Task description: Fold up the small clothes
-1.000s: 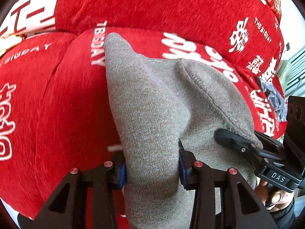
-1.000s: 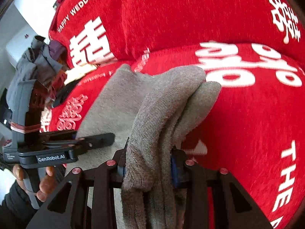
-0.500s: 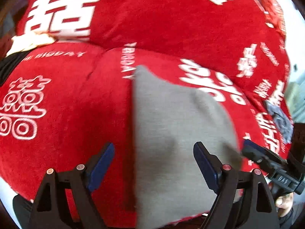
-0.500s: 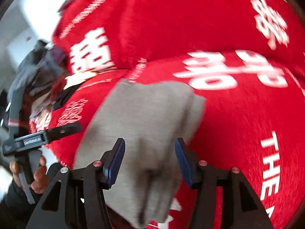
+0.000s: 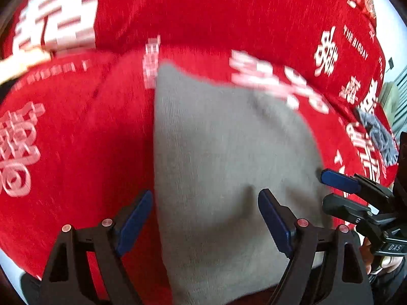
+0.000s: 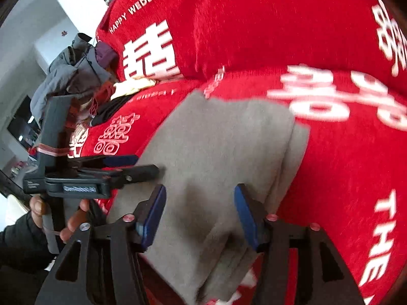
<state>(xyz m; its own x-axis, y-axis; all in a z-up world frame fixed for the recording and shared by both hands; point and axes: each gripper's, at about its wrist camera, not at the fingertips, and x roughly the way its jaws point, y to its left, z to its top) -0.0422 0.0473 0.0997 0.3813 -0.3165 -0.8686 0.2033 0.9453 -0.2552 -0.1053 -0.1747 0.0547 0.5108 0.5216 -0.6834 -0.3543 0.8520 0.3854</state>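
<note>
While the red sofa cover (image 5: 76, 152) filled the room, the folded grey garment (image 5: 223, 167) lay flat on its seat. Left tongs (image 5: 203, 218) stood wide apart over it, gripping nothing; right tongs (image 6: 199, 216) were opening, pads clear of the cloth.

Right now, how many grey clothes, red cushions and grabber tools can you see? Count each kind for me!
Grey folded cloth: 1
Red cushions: 2, the seat cushion and the back cushion
Grabber tools: 2, the left gripper and the right gripper, both with jaws open; the right one's are opening wider
Total: 5

The heap of clothes behind is too jumbled to count.
</note>
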